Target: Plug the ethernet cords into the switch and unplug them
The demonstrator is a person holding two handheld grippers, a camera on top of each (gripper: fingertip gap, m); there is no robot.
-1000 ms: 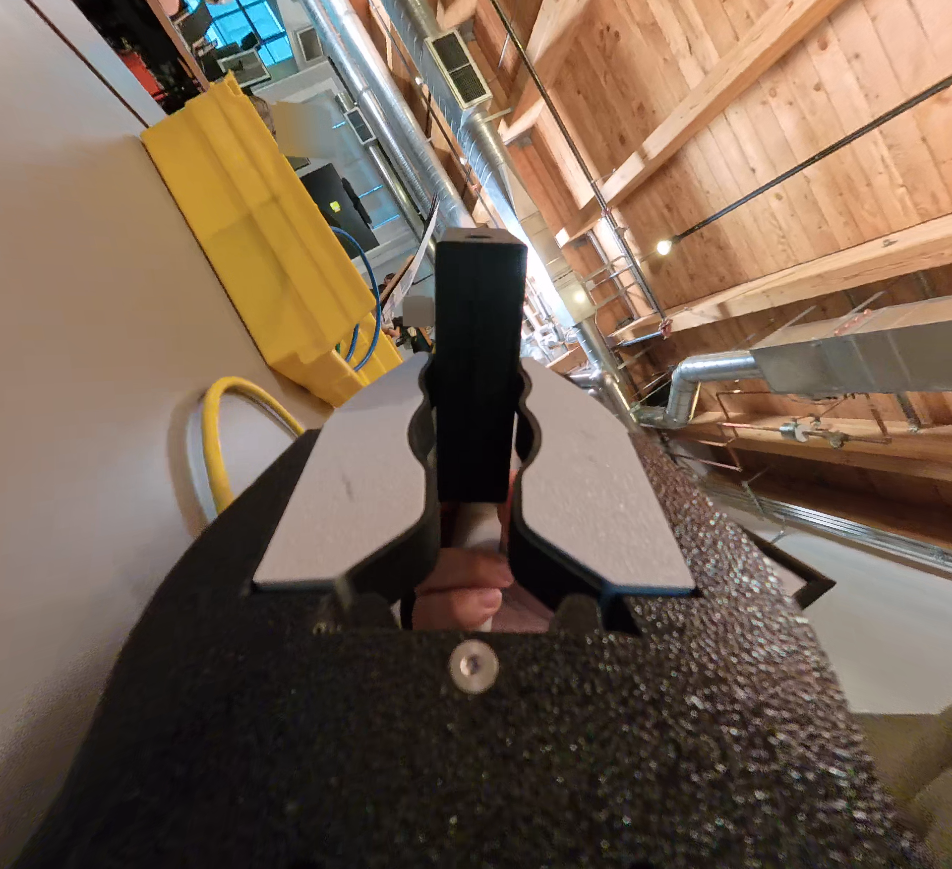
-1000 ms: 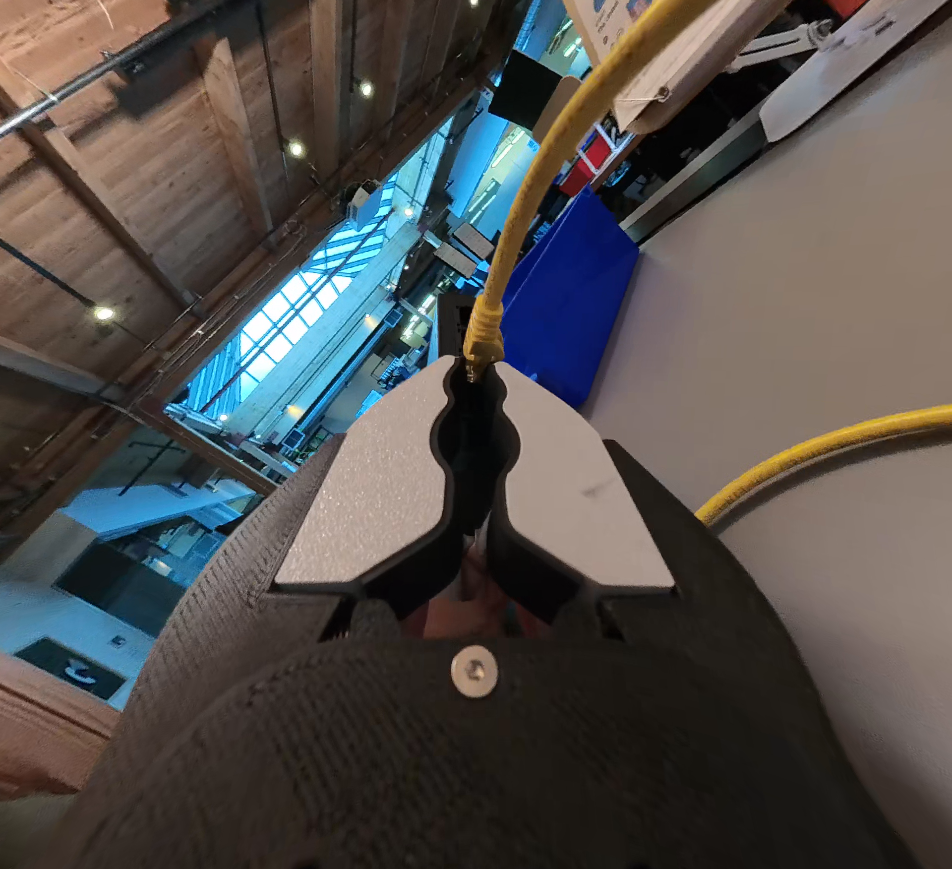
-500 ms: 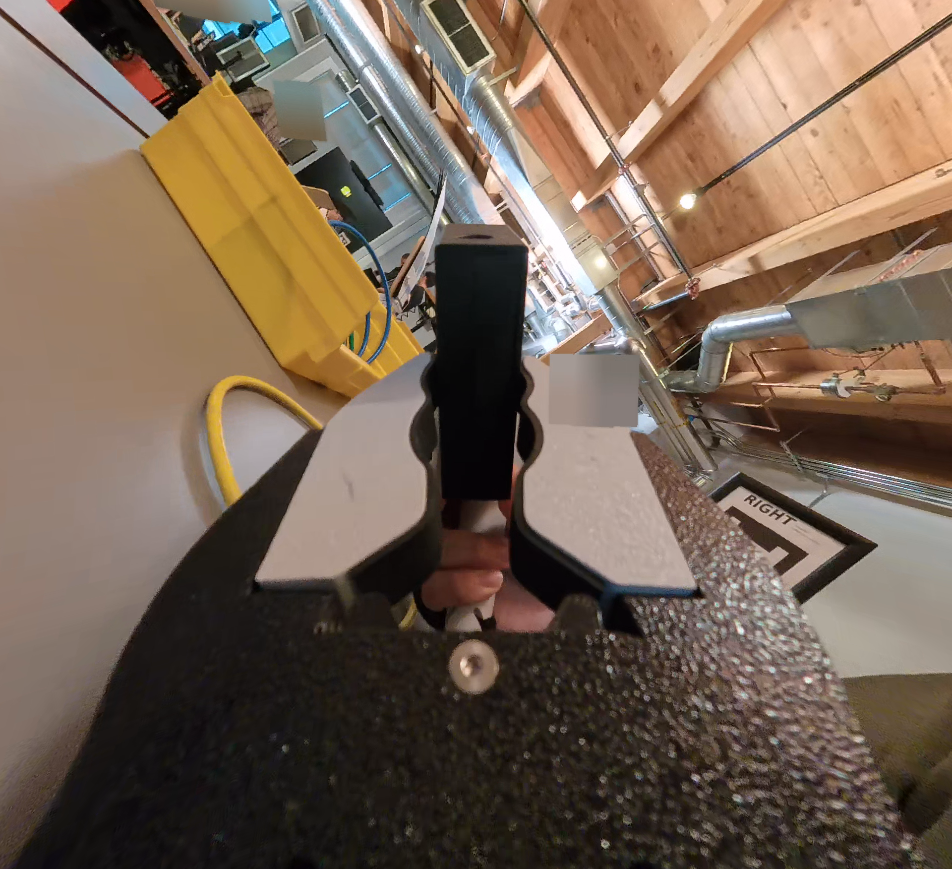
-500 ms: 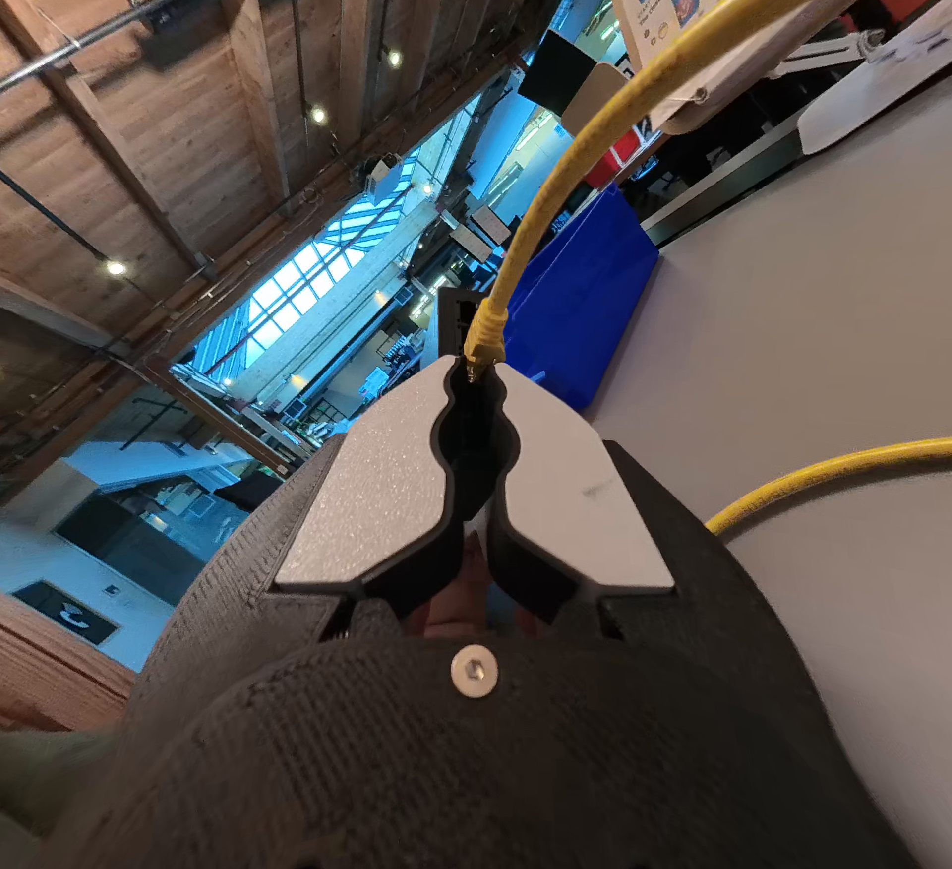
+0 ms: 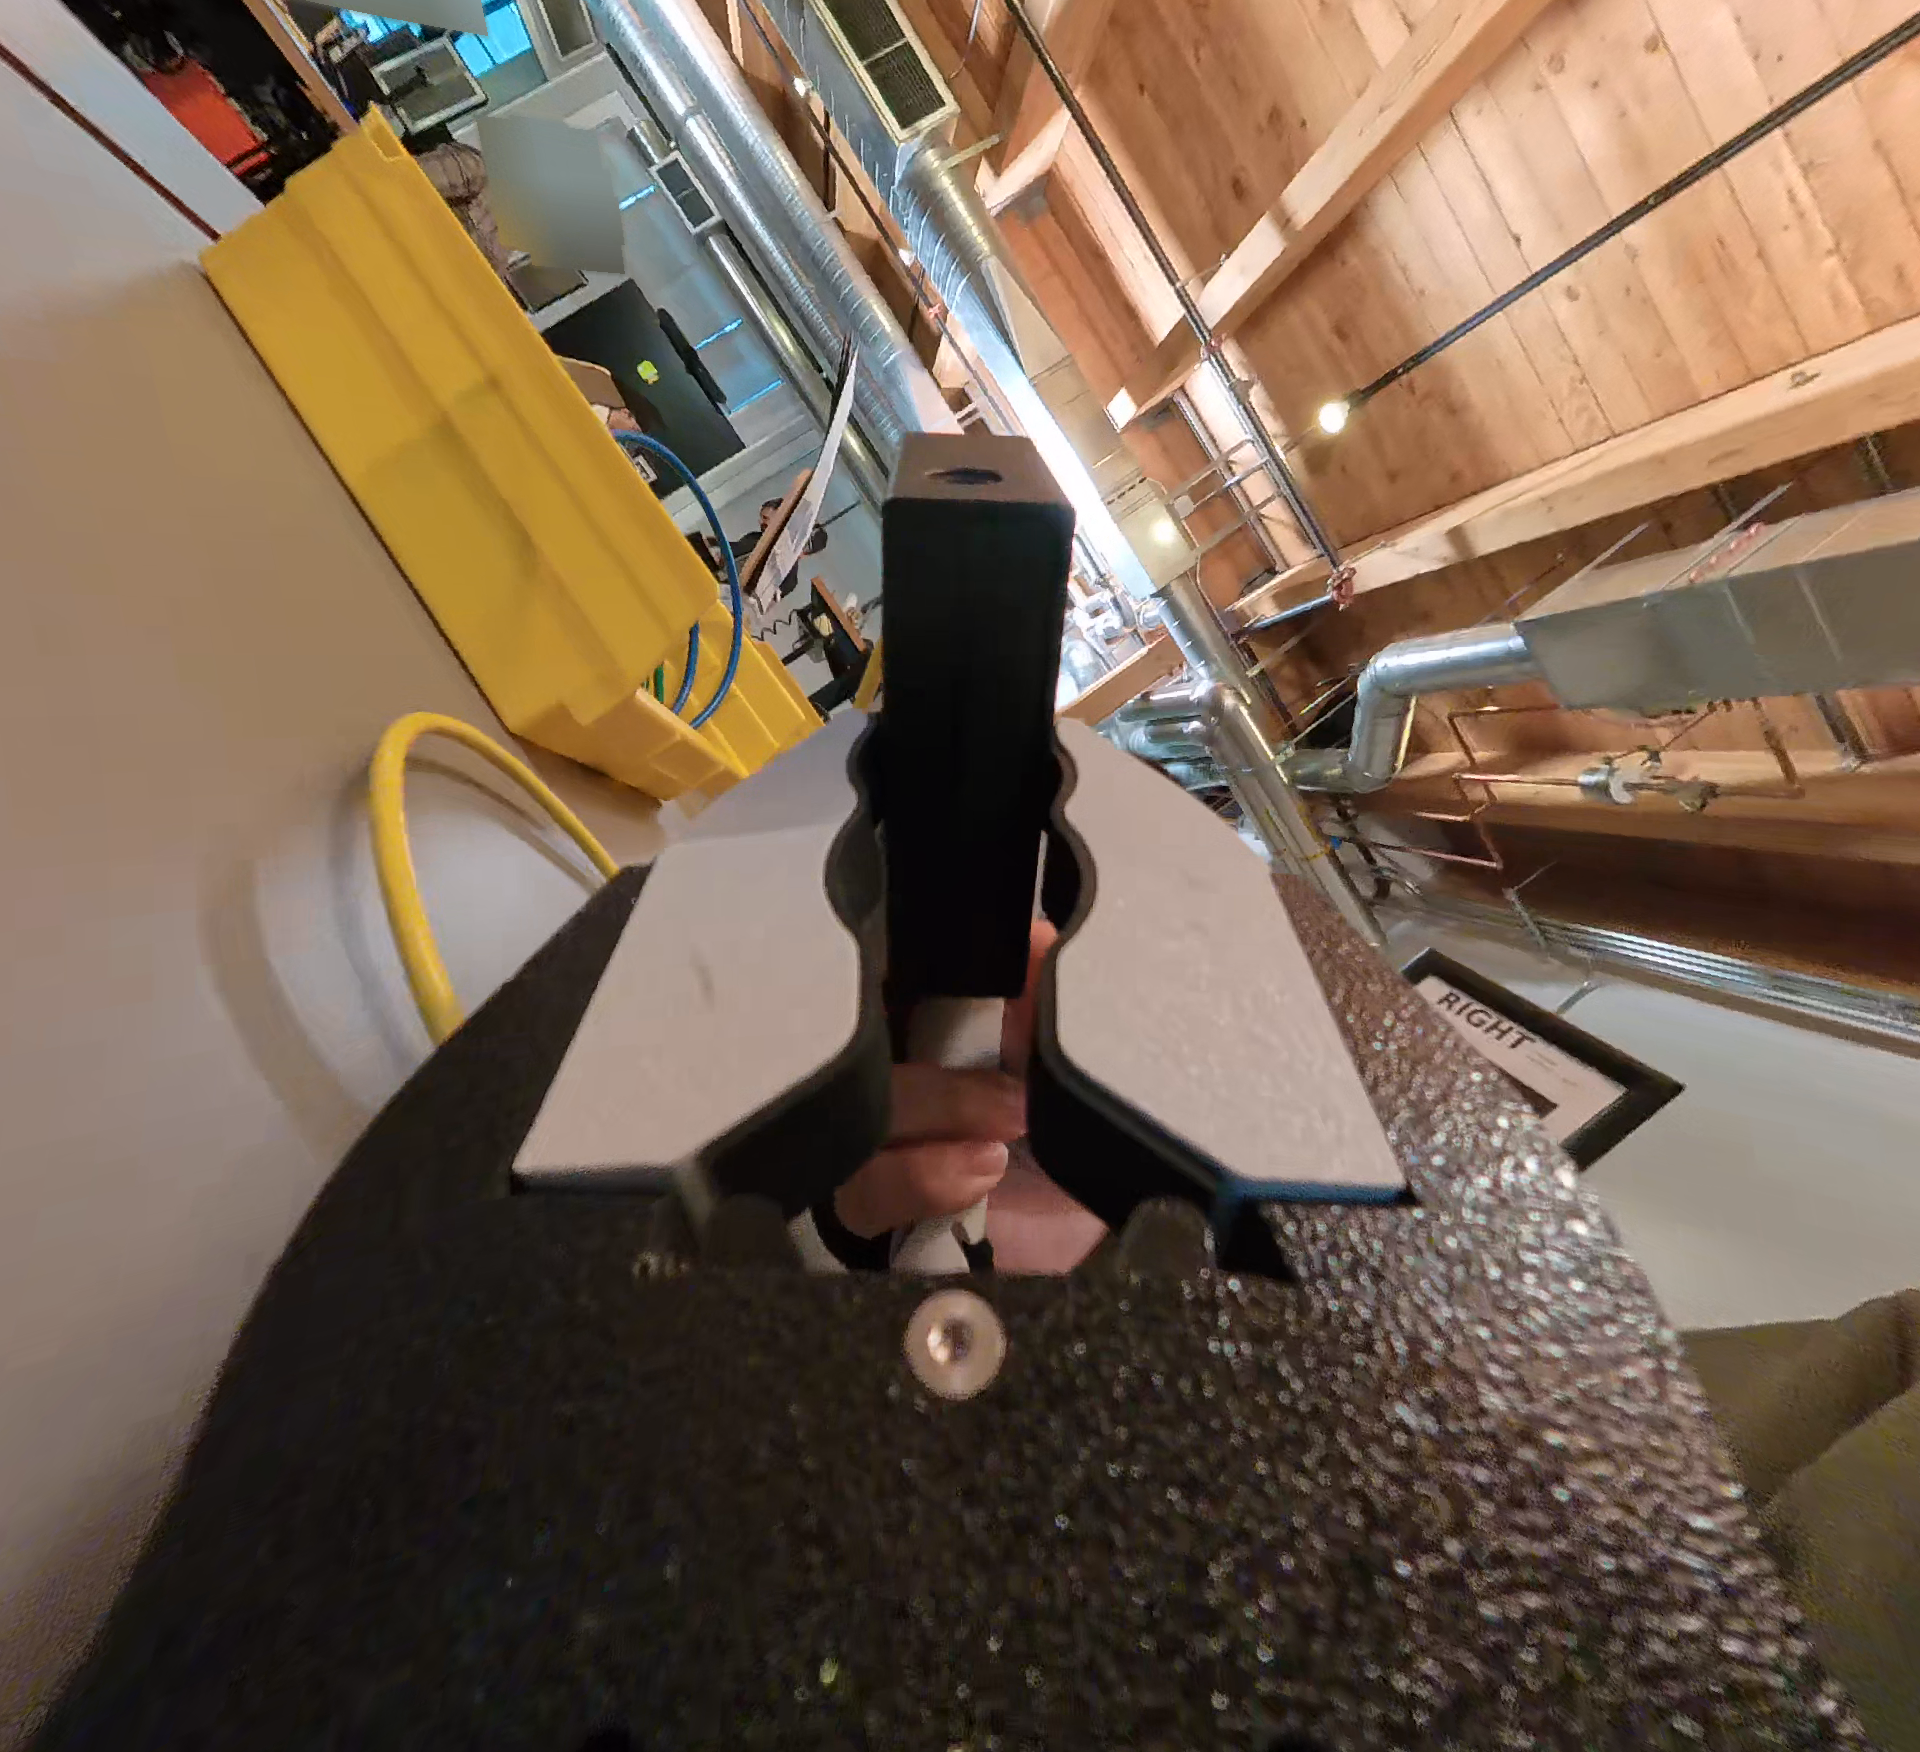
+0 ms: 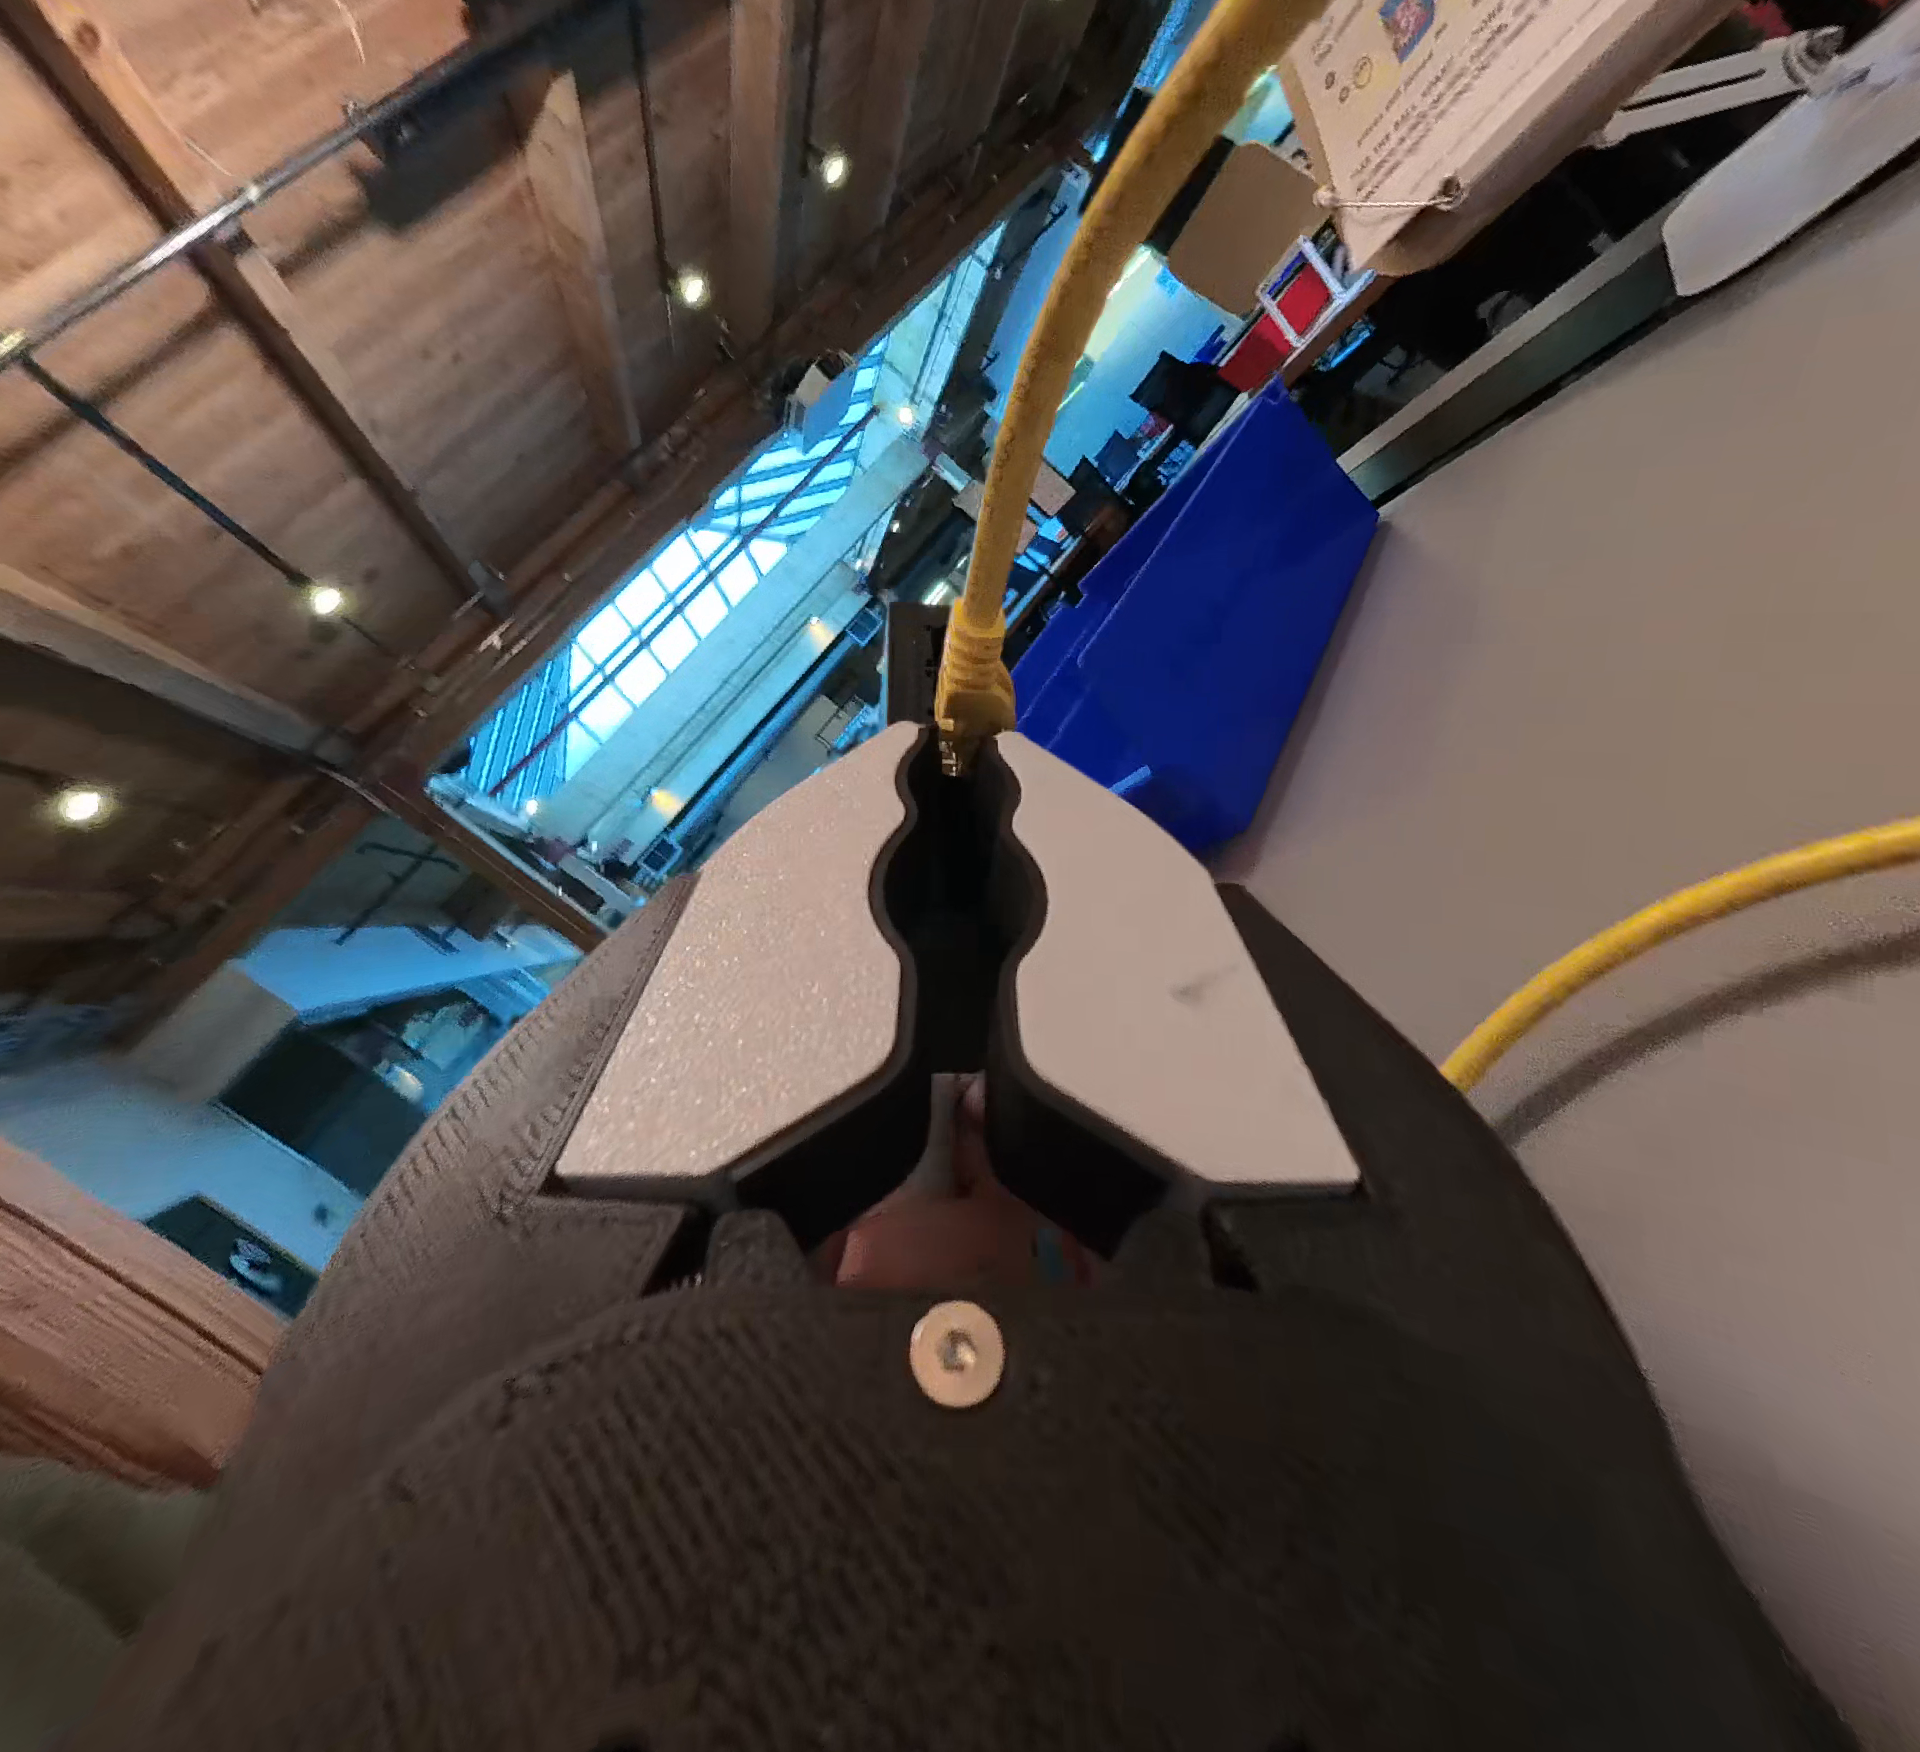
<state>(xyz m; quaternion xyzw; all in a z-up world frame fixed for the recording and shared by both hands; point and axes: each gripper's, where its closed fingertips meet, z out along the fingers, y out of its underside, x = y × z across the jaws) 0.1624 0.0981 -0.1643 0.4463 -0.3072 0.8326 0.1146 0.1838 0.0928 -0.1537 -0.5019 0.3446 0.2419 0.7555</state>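
Observation:
In the left wrist view my left gripper [image 5: 961, 757] is shut on the black box-shaped switch [image 5: 971, 663], which stands up between the fingers; its ports are hidden from this side. In the right wrist view my right gripper [image 6: 961, 752] is shut on the plug of a yellow ethernet cord [image 6: 975, 679], whose cable [image 6: 1132, 175] arcs up and to the right. A narrow edge of the black switch [image 6: 906, 663] shows just behind the plug, touching or nearly so. The cord's slack lies on the table in both views [image 5: 400, 871] [image 6: 1683, 913].
A yellow bin [image 5: 457, 497] holding blue cables [image 5: 727, 601] stands on the pale table [image 5: 156, 663] to the left. A blue bin [image 6: 1195, 663] stands on the table to the right. A framed marker [image 5: 1527, 1048] lies at the right. A board with printed pictures [image 6: 1538, 9] hangs above.
Both grippers have stayed shut on the switch and the plug. Both views have tilted slightly; the framed marker has come into the left view and the cord's arc has shifted a little.

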